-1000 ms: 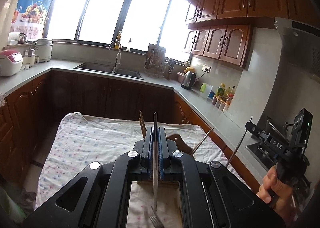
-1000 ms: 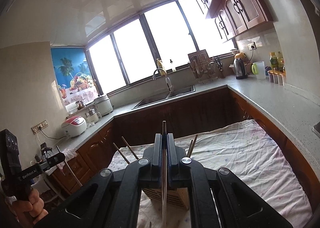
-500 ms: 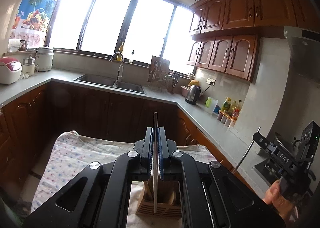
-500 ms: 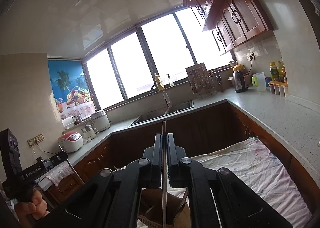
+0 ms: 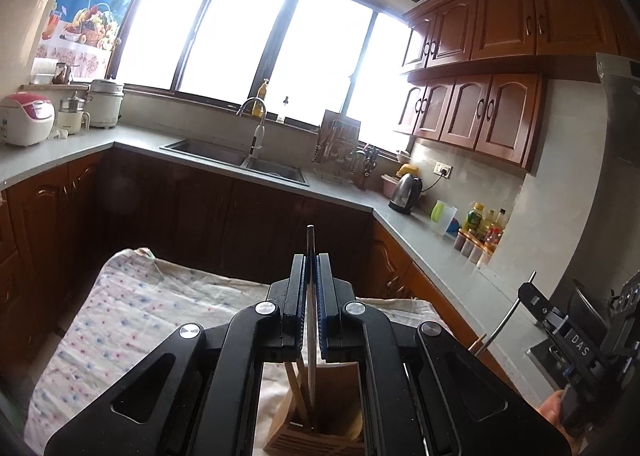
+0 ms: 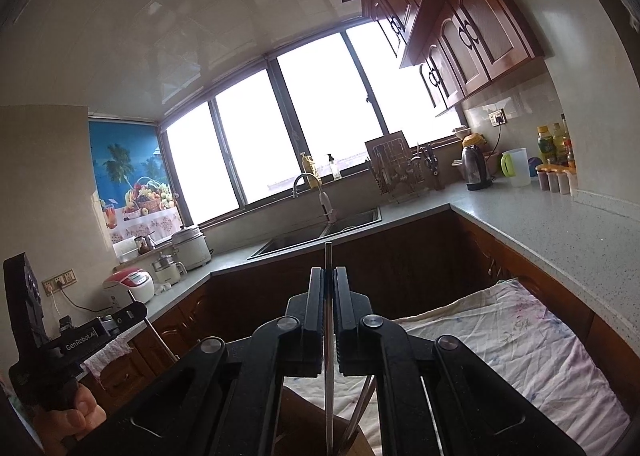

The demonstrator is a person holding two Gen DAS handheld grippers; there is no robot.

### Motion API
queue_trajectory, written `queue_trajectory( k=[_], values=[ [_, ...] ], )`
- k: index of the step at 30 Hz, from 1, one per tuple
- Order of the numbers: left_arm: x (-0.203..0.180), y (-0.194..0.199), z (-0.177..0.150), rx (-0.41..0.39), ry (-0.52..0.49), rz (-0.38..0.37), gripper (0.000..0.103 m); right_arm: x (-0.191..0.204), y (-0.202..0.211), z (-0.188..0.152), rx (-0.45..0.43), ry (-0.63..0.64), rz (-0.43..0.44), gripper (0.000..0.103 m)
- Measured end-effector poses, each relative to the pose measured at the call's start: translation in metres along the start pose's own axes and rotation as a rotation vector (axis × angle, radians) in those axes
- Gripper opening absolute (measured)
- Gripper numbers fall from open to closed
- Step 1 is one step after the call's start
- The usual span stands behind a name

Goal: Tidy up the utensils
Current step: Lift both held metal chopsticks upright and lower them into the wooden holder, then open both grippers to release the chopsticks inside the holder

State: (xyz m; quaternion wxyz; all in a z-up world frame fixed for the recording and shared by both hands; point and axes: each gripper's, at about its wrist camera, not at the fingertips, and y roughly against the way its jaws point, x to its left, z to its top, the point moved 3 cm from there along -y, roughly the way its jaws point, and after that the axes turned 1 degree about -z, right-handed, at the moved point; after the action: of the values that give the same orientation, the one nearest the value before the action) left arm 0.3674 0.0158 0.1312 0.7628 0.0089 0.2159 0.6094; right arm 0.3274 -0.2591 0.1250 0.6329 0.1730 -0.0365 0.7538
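My left gripper is shut on a thin metal utensil, a fork held upright, its lower end going down into a wooden utensil holder that also holds wooden chopsticks. My right gripper is shut on another thin metal utensil, upright, its lower end reaching the holder below. Each gripper shows in the other's view: the right gripper at the right edge of the left wrist view, the left gripper at the left edge of the right wrist view.
The holder stands on a table under a dotted cloth. Dark wooden cabinets and a grey counter ring the table, with a sink, a kettle and rice cookers.
Both grippers have come down over the holder with their utensils; the holder now sits directly under the fingers, and the views have tilted up toward the windows.
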Motion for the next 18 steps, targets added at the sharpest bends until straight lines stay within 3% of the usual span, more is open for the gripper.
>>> queue_trajectory(
  k=[10,18],
  values=[
    [0.005,-0.015,-0.053,0.1,-0.009,-0.002,0.004,-0.01,-0.005,-0.055,0.074,-0.022,-0.022,0.004],
    [0.001,-0.021,-0.063,0.145,-0.038,-0.016,0.004,-0.02,-0.014,-0.073,0.171,-0.048,-0.026,0.005]
  ],
)
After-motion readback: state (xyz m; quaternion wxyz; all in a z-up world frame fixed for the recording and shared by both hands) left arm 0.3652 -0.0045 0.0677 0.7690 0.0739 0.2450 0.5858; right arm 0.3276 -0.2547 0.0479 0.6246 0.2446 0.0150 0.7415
